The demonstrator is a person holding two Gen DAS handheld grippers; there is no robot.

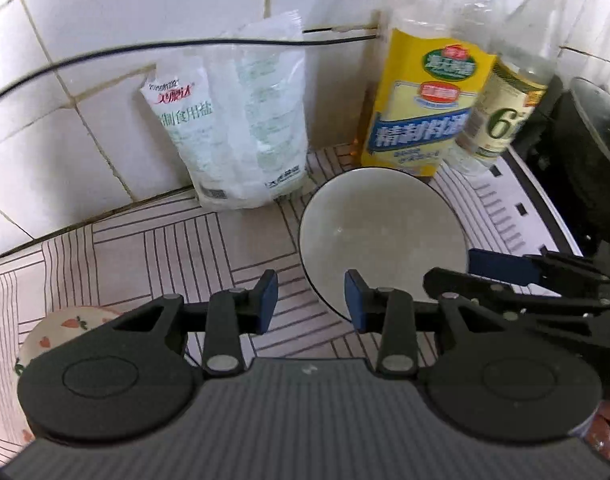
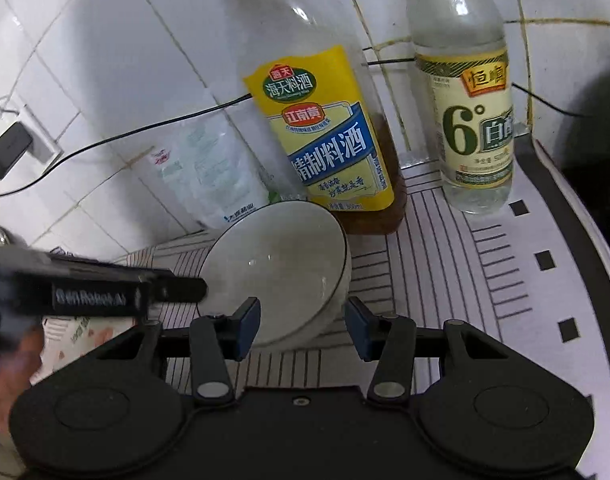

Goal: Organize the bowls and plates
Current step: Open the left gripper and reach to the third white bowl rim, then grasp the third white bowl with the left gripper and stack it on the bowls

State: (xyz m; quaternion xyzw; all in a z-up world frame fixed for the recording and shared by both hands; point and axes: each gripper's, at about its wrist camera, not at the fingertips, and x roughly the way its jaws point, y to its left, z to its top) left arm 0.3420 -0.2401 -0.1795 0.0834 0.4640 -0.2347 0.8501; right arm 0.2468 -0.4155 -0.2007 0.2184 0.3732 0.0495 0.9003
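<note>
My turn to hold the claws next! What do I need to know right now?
Left claw: open, empty, at the white bowl's near rim.
Right claw: open, empty, its pads either side of the bowl's near edge without pressing.
The bowl sits on the striped mat, before the yellow-label bottle and vinegar bottle.
A carrot-print dish lies at lower left.
Nothing grabbed yet; stacking remains.

My own left gripper body hides most of the patterned bowl (image 1: pixel 65 330). The dark pot (image 1: pixel 597 160) is cut off by the right edge of my left view. The salt bag (image 2: pixel 201 176) is blurred in my right view, its print unreadable. The cooking-wine bottle (image 2: pixel 305 92) loses its neck past the top edge there.
</note>
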